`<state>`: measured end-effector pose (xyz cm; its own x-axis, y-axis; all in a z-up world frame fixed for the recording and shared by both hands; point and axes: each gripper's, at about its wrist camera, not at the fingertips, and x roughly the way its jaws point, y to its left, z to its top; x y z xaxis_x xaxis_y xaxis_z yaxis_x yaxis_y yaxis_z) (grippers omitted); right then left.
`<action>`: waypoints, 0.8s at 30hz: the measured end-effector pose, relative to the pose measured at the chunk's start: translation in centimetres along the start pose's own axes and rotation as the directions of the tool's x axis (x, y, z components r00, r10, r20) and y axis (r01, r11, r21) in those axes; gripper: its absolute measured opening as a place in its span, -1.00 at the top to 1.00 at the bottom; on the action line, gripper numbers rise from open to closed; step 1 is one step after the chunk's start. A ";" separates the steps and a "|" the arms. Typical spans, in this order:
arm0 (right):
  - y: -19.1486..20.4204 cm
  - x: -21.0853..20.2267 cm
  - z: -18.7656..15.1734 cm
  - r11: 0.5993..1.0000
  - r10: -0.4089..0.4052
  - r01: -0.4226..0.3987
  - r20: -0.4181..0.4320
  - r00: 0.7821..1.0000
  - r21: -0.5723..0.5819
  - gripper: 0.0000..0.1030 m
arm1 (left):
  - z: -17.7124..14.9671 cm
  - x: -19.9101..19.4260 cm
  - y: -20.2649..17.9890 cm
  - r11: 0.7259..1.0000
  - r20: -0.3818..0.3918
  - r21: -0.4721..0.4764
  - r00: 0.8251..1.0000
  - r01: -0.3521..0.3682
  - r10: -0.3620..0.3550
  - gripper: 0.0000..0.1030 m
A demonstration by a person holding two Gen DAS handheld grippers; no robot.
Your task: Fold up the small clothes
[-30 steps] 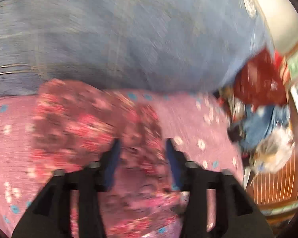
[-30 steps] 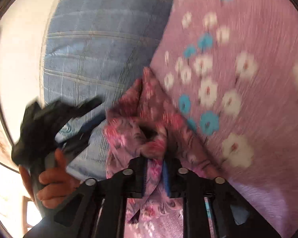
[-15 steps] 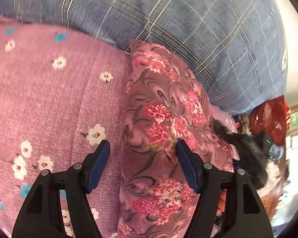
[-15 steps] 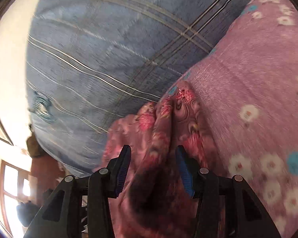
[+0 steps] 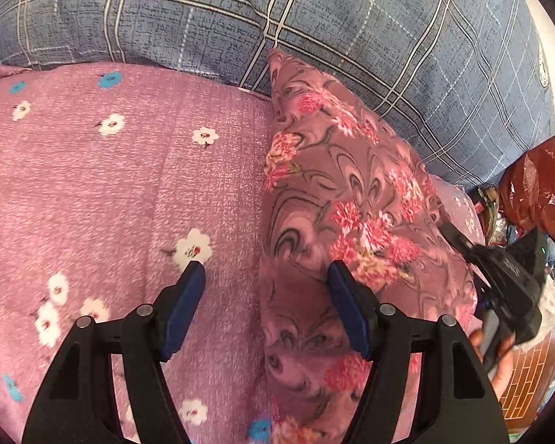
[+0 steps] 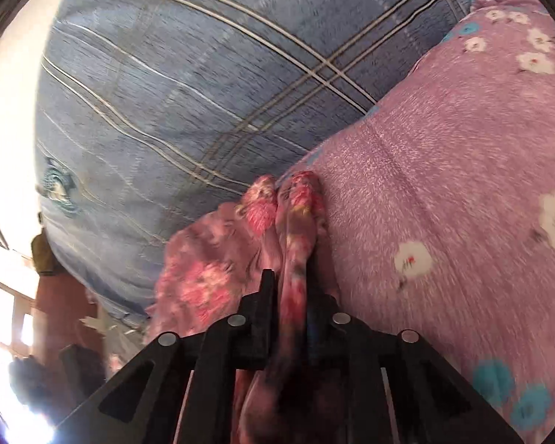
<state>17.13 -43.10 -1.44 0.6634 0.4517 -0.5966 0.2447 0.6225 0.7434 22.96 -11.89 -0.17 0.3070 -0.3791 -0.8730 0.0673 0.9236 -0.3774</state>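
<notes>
A small pink floral garment lies folded lengthwise on a purple flowered cloth. My left gripper is open and empty, its right finger over the garment's left edge, its left finger over the purple cloth. In the right wrist view my right gripper is shut on a bunched fold of the garment. The right gripper also shows in the left wrist view, at the garment's right edge.
A blue plaid bedsheet lies beyond the purple cloth and shows in the right wrist view too. A red bag and clutter sit at the far right, past the bed's edge. A window is at the left.
My right gripper was open around the garment's fold half a second ago and has closed on it. My left gripper has stayed open and shifted slightly over the garment's left edge.
</notes>
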 end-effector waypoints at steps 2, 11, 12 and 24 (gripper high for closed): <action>0.1 -1.6 -0.8 0.998 0.056 -0.056 -0.019 0.998 -0.006 0.39 | -0.5 -0.9 -0.3 1.000 0.018 0.025 1.000 -0.013 0.013 -0.32; 1.5 -4.8 -4.6 0.986 0.119 -0.125 -0.052 0.991 -0.113 0.66 | -3.6 -4.3 -1.1 0.993 0.059 0.097 0.996 -0.065 0.059 -0.32; 2.5 -6.0 -4.9 0.976 0.150 -0.149 -0.006 0.989 -0.160 0.67 | -3.5 -4.3 -1.3 0.992 0.064 0.103 0.996 -0.070 0.064 -0.32; 0.2 -8.4 -8.7 0.996 0.061 -0.060 0.018 0.998 -0.066 0.04 | -7.0 -3.4 0.5 0.998 -0.101 0.042 0.994 0.050 -0.046 -0.34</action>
<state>5.44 -41.24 1.07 0.6901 0.4773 -0.5441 0.1574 0.6348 0.7565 15.33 -10.52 0.41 0.2062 -0.4246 -0.8816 0.1220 0.9051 -0.4074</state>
